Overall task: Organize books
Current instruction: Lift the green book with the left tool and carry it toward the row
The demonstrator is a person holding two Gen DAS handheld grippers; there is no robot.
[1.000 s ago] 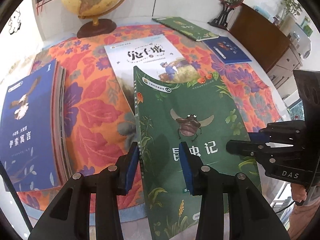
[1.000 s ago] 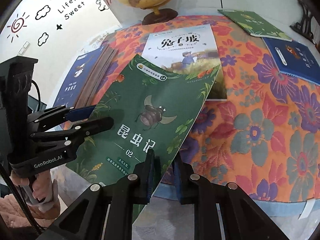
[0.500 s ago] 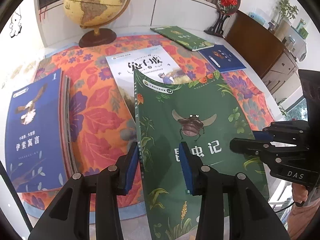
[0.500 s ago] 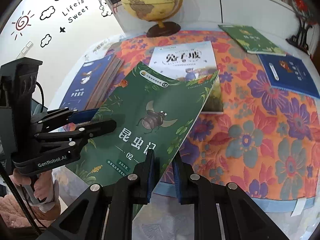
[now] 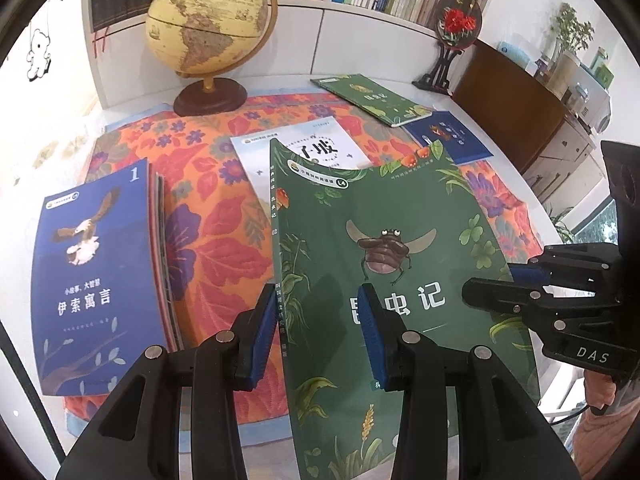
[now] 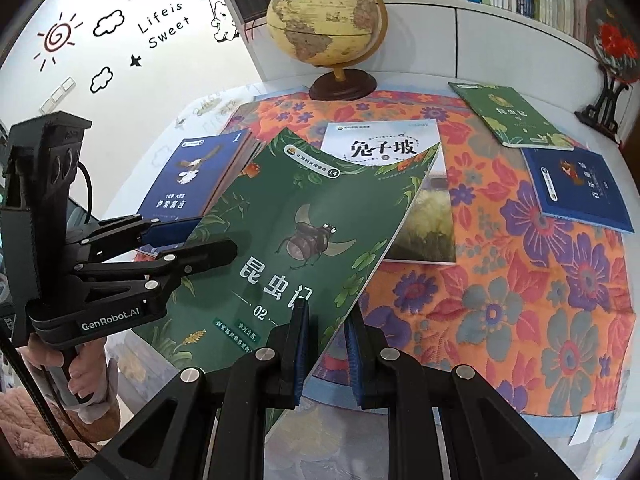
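Observation:
A green beetle book [image 5: 384,264] is held up above the floral cloth, also seen in the right wrist view [image 6: 304,224]. My right gripper [image 6: 326,344] is shut on its right edge near the bottom. My left gripper [image 5: 318,328] straddles its spine edge with a wide gap between the pads, and appears at the left in the right wrist view [image 6: 200,240]. A stack topped by a blue bird book [image 5: 96,272] lies at the left. A white book [image 6: 396,184] lies under the lifted one. A second green book [image 6: 512,116] and a blue book [image 6: 576,188] lie at the right.
A globe [image 5: 208,36] stands at the back of the floral cloth [image 5: 216,240]. A red fan ornament on a black stand [image 5: 452,40] is at the back right. Bookshelves run along the wall behind. A brown cabinet [image 5: 516,108] is off to the right.
Both grippers and the green book have risen and pulled back from the table, so more of the shelf shows. The grips on the book look unchanged.

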